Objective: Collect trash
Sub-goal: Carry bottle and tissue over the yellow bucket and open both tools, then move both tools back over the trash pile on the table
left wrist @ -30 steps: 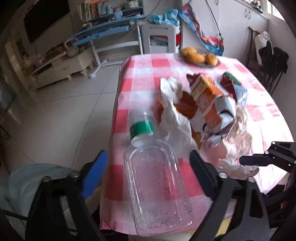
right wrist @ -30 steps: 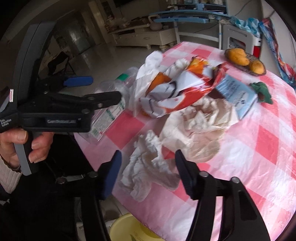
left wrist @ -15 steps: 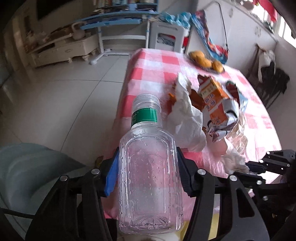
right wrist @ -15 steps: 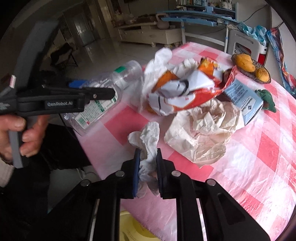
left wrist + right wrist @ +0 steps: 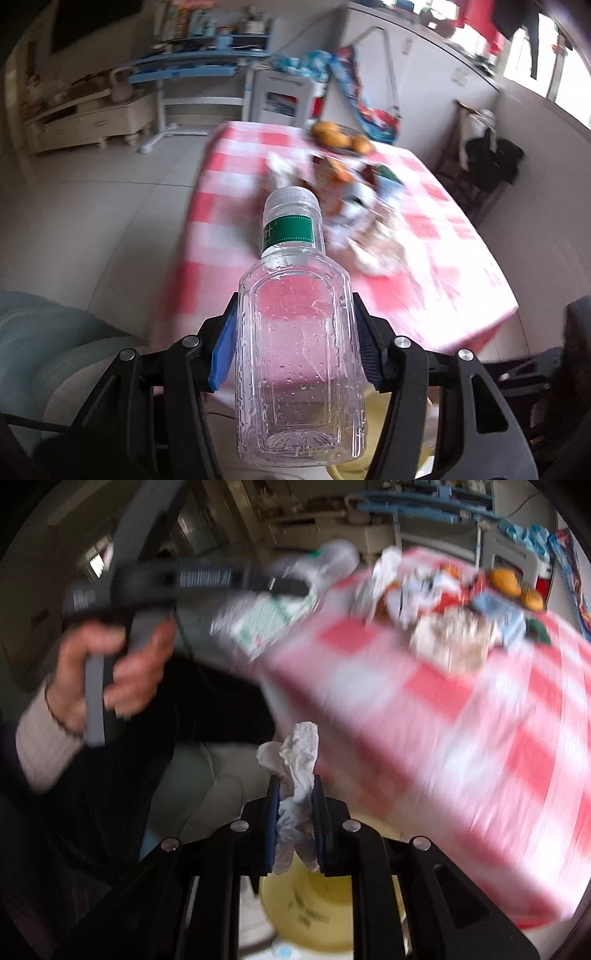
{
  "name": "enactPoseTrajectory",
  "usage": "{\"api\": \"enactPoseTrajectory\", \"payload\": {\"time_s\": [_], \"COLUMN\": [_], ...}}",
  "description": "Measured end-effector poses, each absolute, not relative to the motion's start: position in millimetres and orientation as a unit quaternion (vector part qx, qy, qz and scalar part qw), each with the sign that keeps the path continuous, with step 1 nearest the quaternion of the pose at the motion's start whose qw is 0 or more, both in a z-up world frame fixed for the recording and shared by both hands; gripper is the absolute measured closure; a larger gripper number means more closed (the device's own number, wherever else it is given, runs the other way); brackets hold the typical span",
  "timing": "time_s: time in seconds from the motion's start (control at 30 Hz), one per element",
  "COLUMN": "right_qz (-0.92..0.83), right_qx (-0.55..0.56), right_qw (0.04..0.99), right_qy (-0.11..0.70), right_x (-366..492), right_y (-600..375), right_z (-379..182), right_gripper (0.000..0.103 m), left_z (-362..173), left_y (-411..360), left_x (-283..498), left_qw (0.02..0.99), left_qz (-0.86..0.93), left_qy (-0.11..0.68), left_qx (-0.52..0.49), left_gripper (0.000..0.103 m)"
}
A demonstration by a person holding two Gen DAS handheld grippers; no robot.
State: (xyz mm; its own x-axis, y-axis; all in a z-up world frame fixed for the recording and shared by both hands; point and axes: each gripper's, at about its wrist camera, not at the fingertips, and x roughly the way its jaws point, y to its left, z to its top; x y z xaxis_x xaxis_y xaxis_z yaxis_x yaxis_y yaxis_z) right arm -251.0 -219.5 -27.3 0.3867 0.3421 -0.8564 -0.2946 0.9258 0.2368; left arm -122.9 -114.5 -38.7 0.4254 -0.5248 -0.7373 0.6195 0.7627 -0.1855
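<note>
My left gripper [image 5: 295,332] is shut on a clear empty plastic bottle [image 5: 299,369] with a green neck band, held off the near edge of the table with its cap pointing away. In the right wrist view the same bottle [image 5: 280,609] appears blurred at upper left, with a hand [image 5: 110,672] squeezing the gripper's handle. My right gripper [image 5: 295,808] is shut on a crumpled white tissue [image 5: 297,768], held off the table's edge above a yellow bin [image 5: 314,912]. A pile of wrappers and paper [image 5: 436,616] lies on the pink checked tablecloth [image 5: 480,738].
A dish of orange fruit [image 5: 341,138] sits at the table's far end. A dark chair [image 5: 491,166] stands to the right of the table. Tiled floor [image 5: 92,221] opens to the left, with a white cabinet [image 5: 88,122] and blue shelf at the back.
My left gripper closed on the bottle and drew it back off the table. My right gripper closed on the tissue and carried it off the table's edge to above the yellow bin.
</note>
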Motion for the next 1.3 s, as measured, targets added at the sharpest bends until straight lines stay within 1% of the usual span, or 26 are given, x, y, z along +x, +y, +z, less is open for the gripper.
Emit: {"api": "enactPoseTrajectory", "payload": {"time_s": [0.1,0.13,0.17,0.2,0.3,0.37,0.47,0.53,0.57,0.6,0.63,0.7,0.73,0.9,1.07,1.3], "right_qz": [0.177,0.17,0.162,0.144,0.116,0.081,0.01,-0.047,-0.064,-0.089,-0.098,-0.106,-0.114,-0.115,-0.112,-0.097], "right_qx": [-0.013,-0.019,-0.021,-0.026,-0.007,0.01,0.025,0.053,0.065,0.087,0.101,0.116,0.114,0.085,0.055,0.062], "right_qw": [0.812,0.803,0.797,0.797,0.819,0.84,0.868,0.887,0.892,0.898,0.901,0.905,0.906,0.908,0.911,0.911], "right_qy": [0.556,0.571,0.581,0.586,0.563,0.536,0.496,0.457,0.443,0.421,0.41,0.395,0.391,0.394,0.392,0.396], "right_x": [-264,-268,-270,-272,-281,-290,-294,-297,-300,-301,-302,-302,-298,-276,-272,-253], "right_y": [-207,-205,-205,-208,-223,-242,-273,-298,-305,-315,-318,-320,-321,-308,-291,-260], "right_z": [-48,-56,-61,-63,-43,-24,2,20,25,33,37,42,43,38,40,47], "right_gripper": [0.086,0.084,0.076,0.063,0.046,0.037,0.03,0.022,0.016,0.012,0.012,0.011,0.01,0.009,0.008,0.008], "left_z": [-40,-40,-41,-44,-54,-62,-78,-93,-100,-104,-106,-106,-104,-87,-61,-32], "left_y": [-125,-130,-133,-138,-144,-147,-156,-165,-170,-172,-173,-172,-171,-158,-133,-95], "left_x": [-149,-162,-170,-183,-209,-223,-245,-258,-264,-266,-268,-266,-263,-234,-189,-143], "left_qw": [0.83,0.825,0.822,0.816,0.8,0.789,0.77,0.743,0.73,0.723,0.722,0.731,0.736,0.771,0.819,0.85], "left_qz": [-0.367,-0.379,-0.385,-0.394,-0.41,-0.418,-0.43,-0.449,-0.457,-0.461,-0.46,-0.448,-0.444,-0.409,-0.352,-0.306], "left_qy": [0.414,0.412,0.412,0.413,0.423,0.433,0.448,0.465,0.474,0.476,0.476,0.471,0.469,0.46,0.442,0.428], "left_qx": [0.069,0.079,0.083,0.092,0.113,0.123,0.145,0.172,0.186,0.196,0.201,0.207,0.203,0.162,0.095,0.005], "left_gripper": [0.049,0.049,0.049,0.049,0.049,0.049,0.048,0.048,0.047,0.045,0.043,0.032,0.03,0.026,0.022,0.02]}}
